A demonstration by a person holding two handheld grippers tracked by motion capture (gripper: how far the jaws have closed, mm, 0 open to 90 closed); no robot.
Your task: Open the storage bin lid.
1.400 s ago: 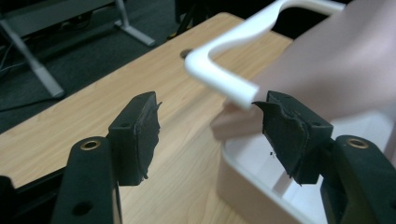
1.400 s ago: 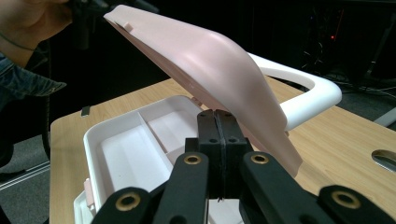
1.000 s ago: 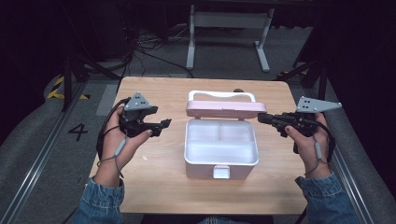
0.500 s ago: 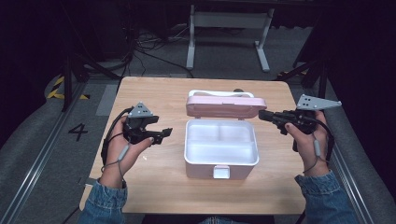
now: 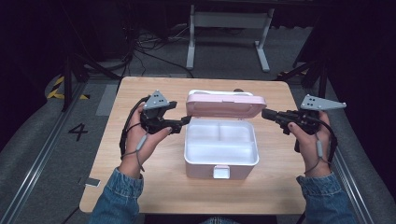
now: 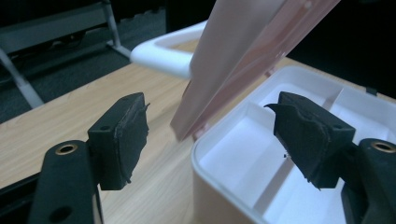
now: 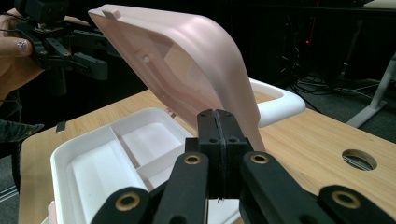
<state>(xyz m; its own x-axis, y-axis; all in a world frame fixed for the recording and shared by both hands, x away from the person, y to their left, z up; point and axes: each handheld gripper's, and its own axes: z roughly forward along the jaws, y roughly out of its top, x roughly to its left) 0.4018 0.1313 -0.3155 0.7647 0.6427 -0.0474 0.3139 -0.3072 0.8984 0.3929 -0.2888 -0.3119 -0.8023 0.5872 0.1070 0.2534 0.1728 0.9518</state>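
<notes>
On a wooden tabletop (image 5: 154, 186) in a dark room sits our white box (image 5: 221, 149), middle of the surface, its pink lid (image 5: 226, 103) raised and leaning forward. Our left gripper (image 5: 183, 122) has fingers apart beside the lid's corner; our right gripper (image 5: 264, 113) has fingers pressed together, empty, seemingly just clear of it. A careless nudge could drop the lid shut or shove the box.
</notes>
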